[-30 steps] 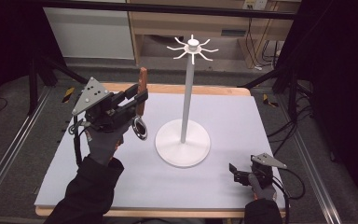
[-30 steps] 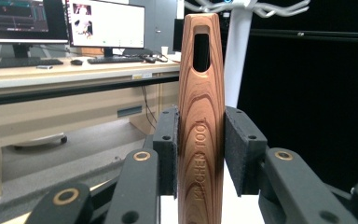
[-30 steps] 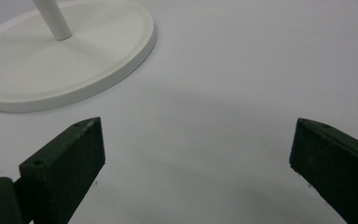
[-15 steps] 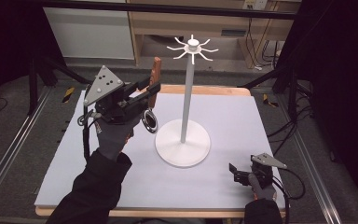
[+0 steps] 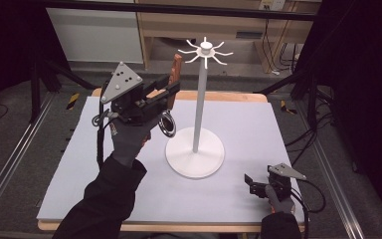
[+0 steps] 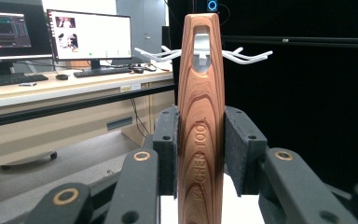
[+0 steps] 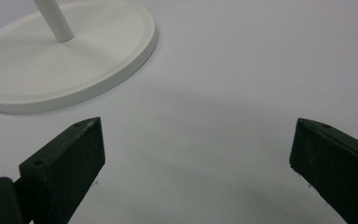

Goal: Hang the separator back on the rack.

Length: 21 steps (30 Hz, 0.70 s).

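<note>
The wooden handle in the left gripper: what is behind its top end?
Behind the wooden handle the white hooks of the rack spread to both sides. The rack's hub shows partly through the handle's hanging slot; the pole below is covered.

smooth grained wood handle (image 6: pixel 200 121), matt white stand (image 5: pixel 195 154)

sleeves: black, long
gloves: dark grey
left gripper (image 5: pixel 171 94): black jaws, brass-ringed pivots, grey three-cornered plate, black cable
right gripper (image 5: pixel 251 183): same build
</note>
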Each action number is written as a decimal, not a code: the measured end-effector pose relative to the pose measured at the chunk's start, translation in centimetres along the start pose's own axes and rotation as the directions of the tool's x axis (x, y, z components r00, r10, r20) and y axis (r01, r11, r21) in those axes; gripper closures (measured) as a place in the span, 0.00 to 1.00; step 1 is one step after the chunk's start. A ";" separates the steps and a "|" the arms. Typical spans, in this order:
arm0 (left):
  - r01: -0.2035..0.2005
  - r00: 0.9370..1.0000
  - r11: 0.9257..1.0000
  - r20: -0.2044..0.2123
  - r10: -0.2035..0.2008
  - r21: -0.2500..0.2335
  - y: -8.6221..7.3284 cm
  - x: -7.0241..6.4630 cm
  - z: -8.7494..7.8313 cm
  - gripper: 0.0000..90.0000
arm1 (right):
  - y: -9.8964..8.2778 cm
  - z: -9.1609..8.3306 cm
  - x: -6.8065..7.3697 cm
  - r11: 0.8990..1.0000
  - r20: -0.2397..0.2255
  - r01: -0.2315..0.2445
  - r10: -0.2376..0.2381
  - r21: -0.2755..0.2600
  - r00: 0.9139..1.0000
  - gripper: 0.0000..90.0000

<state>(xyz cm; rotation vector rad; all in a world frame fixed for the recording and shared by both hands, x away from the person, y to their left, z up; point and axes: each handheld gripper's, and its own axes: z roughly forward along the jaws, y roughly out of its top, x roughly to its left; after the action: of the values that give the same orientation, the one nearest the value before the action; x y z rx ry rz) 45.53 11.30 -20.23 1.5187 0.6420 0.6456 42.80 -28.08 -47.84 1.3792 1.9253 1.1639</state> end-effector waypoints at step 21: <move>-0.001 1.000 1.000 0.003 0.000 0.015 0.1 -0.2 1.5 0.75 | 0.0 0.0 0.0 1.000 -0.003 -0.005 0.005 0.000 1.000 0.04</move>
<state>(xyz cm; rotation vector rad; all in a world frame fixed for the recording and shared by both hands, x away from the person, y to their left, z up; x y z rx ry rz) 46.47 10.11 -20.21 1.5330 0.6455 0.6404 42.79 -28.08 -47.83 1.3835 1.9246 1.1690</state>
